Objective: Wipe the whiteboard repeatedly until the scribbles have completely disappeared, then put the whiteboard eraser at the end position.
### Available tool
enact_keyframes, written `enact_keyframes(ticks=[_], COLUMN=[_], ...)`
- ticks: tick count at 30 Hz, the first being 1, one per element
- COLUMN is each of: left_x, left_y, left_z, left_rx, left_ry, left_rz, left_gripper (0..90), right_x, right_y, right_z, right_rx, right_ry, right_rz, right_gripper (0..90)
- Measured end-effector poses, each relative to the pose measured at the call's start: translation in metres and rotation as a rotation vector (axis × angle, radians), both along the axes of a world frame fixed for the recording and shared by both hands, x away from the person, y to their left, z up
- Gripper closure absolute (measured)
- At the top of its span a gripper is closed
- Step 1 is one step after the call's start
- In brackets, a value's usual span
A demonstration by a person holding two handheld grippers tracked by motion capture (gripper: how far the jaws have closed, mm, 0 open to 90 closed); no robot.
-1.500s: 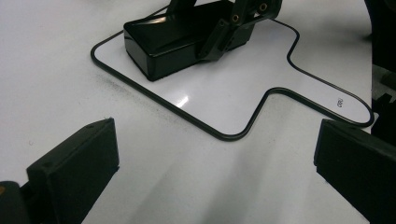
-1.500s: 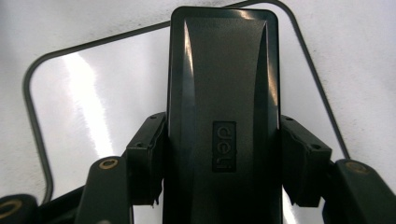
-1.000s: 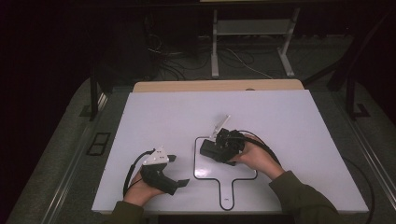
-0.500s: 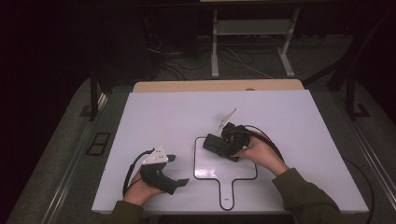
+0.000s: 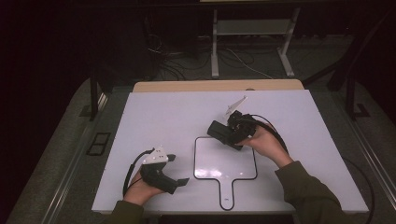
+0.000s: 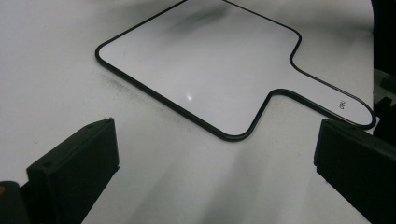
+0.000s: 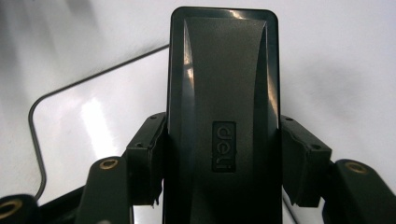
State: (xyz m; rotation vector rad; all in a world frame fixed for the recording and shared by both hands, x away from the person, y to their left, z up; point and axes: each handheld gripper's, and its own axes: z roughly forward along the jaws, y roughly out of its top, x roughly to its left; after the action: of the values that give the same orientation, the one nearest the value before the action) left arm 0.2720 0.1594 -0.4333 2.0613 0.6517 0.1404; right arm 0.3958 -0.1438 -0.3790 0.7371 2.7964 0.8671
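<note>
Right hand-held gripper [image 5: 223, 132] moved up-table, clamped on black rectangular plastic eraser [image 7: 223, 116]; right gripper view reads "deli". Left hand-held gripper [image 6: 210, 158] wide open, empty, near white paddle-shaped whiteboard [image 6: 210, 70].

eraser [image 7: 223, 126]: you have this black block clamped by its long sides, lifted.
whiteboard [image 5: 224, 158]: your small black-rimmed paddle lies flat, handle toward you.

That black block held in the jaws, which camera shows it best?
The right gripper view: the black block sits big and close, clamped between the jaws, its raised "deli" label readable. The high view shows it small in the right gripper, above the paddle-shaped whiteboard.
</note>
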Motion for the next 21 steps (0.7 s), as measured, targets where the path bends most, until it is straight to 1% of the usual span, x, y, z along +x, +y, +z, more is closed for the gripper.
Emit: enact_keyframes(ticks=[6, 10, 12, 16, 21], left_x=[0.000, 0.001, 0.002, 0.002, 0.003], left_y=[0.000, 0.001, 0.001, 0.001, 0.001], left_z=[0.000, 0.000, 0.000, -0.001, -0.001], left_rx=[0.005, 0.008, -0.001, -0.004, 0.007], left_ry=[-0.001, -0.001, -0.001, 0.000, -0.003], left_rz=[-0.005, -0.006, -0.005, -0.005, -0.008], left_gripper=[0.0, 0.0, 0.0, 0.0, 0.0], right_x=[0.017, 0.032, 0.038, 0.051, 0.064], right_y=[-0.006, -0.011, -0.013, -0.017, -0.018], right_z=[0.003, 0.002, 0.003, 0.006, 0.006], right_rx=[0.012, 0.015, 0.018, 0.033, 0.030], right_ry=[-0.012, -0.007, -0.006, -0.008, -0.024], right_rz=[-0.038, -0.075, -0.094, -0.131, -0.158], right_gripper=[38.7, 38.7, 38.7, 38.7, 38.6])
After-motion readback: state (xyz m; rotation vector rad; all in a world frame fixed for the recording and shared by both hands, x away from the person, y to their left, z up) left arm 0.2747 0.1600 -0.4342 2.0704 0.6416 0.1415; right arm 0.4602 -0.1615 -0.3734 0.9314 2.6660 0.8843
